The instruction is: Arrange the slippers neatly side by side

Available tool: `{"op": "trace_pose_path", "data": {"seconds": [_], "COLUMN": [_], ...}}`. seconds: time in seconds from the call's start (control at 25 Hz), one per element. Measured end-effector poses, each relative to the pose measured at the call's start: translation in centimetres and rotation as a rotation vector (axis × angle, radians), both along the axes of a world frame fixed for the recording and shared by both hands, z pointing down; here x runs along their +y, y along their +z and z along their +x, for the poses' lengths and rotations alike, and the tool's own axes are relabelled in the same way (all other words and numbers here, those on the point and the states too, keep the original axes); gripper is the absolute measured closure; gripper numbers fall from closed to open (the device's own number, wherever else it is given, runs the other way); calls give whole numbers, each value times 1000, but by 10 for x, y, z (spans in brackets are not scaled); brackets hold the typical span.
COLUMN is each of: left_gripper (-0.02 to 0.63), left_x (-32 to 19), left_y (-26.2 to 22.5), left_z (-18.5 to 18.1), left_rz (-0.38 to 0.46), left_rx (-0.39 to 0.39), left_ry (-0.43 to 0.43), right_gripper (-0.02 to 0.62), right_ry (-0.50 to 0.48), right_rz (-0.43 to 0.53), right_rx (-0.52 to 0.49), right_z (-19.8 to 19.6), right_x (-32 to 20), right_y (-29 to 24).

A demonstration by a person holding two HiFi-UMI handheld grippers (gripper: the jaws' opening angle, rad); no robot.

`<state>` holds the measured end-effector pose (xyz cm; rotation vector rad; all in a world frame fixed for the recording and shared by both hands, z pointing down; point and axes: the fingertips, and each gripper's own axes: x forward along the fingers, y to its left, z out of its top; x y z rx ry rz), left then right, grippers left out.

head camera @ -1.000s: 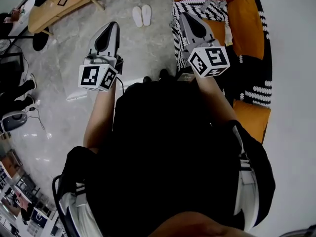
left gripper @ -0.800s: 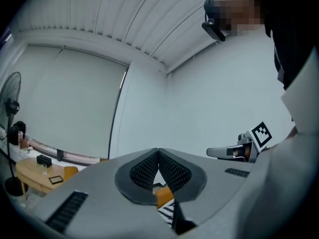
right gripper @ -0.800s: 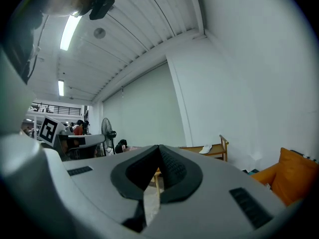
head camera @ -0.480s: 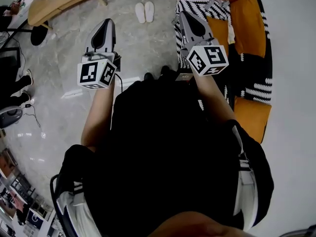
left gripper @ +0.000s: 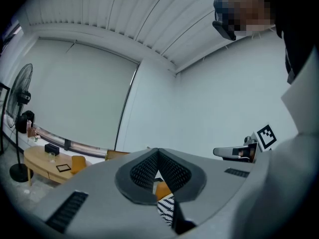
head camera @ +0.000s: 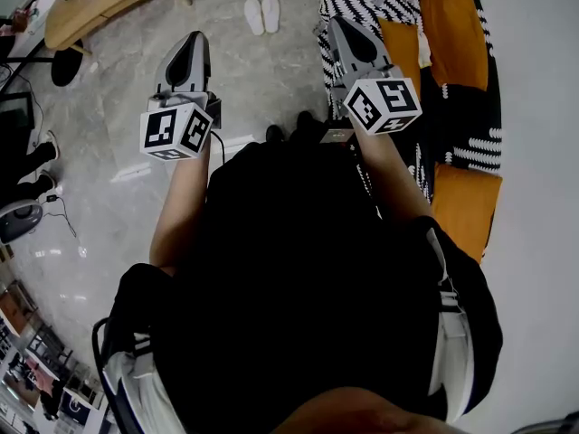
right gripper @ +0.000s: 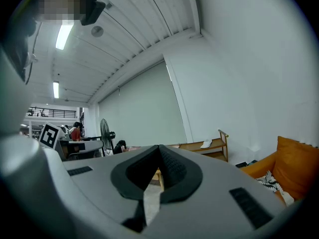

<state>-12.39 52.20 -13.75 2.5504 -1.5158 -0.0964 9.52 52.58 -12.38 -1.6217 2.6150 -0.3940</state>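
The pair of white slippers lies on the pale stone floor just beside the near corner of the orange sofa, on its open-floor side. The two already look roughly parallel and close together. Both tools are held up and well short of them. The left gripper is out over the bare floor away from the sofa, and the right gripper is over the edge of the striped throw draped on the sofa. Each has its jaws pressed together with nothing between them. The main risk, as I judge it, is arriving with the jaws closed like this, since a blunt tip would shove a light slipper across the smooth floor and spoil the alignment. Pinching only one soft edge could twist the slipper, and the right gripper could snag the throw.
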Motion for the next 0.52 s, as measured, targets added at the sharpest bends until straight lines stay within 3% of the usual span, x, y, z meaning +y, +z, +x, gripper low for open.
{"op": "trace_pose_path", "data": {"seconds": [0.52], "left_gripper": [592], "left_x": [5], "left_y": [4], "left_z": [-1], "left_rz": [-16], "left_rx": [41], "left_ry": [6], "right_gripper": [563], "right_ry": [-7], "right_rz": [-32], "right_rx": [-25], "right_z": [1], "right_x": [9], "right_y": [7]}}
